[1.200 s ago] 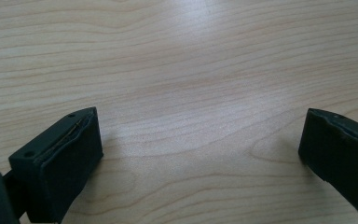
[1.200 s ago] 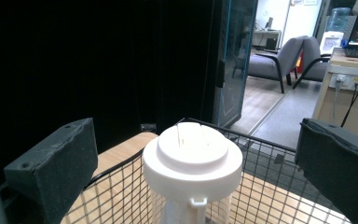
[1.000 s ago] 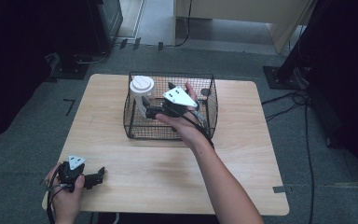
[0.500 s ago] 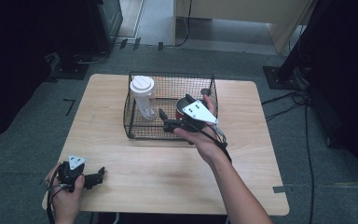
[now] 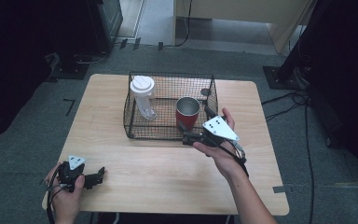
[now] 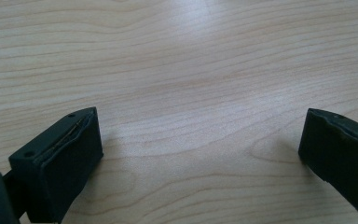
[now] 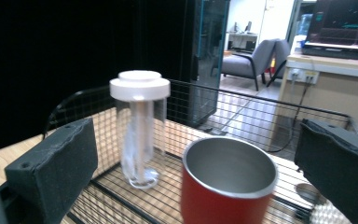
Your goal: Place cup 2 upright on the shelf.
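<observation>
Since a moment ago the right claw (image 5: 192,132) has drawn back out of the wire basket (image 5: 135,128) toward the person's side, and a red cup (image 5: 187,112) now stands uncovered inside the basket where the hand had been over it. In the high view the right claw sits just outside the basket's near wall, at its right end, held in the person's right hand (image 5: 219,147) with the grey three-cornered plate on top. Its jaws are spread wide and hold nothing; in the right gripper view the red cup (image 7: 226,186) stands between and beyond them, upright, with a bare metal inside.

At the left end of the basket stands a clear tumbler with a white lid (image 5: 142,97), upright, well apart from the cup. In the right gripper view the tumbler (image 7: 140,135) shows a pale straw or stem running down from the lid; which it is I cannot tell.

Down at the near left corner of the counter (image 5: 135,168) the left claw (image 5: 98,176) rests low in the person's left hand (image 5: 65,196). Its own view looks down on bare wood grain, and its jaws stand wide apart with nothing between them.
</observation>
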The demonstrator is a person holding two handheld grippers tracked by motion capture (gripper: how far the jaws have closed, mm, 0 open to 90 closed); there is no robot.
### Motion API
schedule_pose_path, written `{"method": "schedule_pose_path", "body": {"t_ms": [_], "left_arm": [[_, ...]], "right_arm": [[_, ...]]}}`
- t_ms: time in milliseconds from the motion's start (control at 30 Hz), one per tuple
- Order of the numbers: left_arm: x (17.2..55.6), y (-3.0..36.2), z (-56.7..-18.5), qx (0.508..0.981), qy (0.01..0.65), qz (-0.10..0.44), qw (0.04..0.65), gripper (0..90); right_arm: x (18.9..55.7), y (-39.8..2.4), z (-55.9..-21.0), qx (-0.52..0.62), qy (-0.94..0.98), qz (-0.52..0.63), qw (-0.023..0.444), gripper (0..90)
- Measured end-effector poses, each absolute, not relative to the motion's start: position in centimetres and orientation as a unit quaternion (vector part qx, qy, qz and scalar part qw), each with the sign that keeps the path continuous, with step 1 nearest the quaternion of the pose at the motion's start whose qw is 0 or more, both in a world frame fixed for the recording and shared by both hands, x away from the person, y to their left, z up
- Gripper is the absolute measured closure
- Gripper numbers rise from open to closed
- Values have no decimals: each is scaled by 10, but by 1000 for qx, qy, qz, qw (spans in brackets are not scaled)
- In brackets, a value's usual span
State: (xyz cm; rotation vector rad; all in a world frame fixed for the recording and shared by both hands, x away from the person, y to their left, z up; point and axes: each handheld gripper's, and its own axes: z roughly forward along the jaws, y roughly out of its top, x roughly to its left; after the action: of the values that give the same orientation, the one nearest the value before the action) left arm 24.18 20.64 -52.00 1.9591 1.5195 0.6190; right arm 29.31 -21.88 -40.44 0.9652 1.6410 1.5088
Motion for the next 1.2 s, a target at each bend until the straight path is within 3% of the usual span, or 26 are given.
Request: {"method": "schedule_pose_path", "body": {"t_ms": [1200], "left_arm": [[242, 206, -520, 734, 569, 232, 289, 1]], "right_arm": [[248, -341, -483, 492, 599, 511, 372, 0]]}}
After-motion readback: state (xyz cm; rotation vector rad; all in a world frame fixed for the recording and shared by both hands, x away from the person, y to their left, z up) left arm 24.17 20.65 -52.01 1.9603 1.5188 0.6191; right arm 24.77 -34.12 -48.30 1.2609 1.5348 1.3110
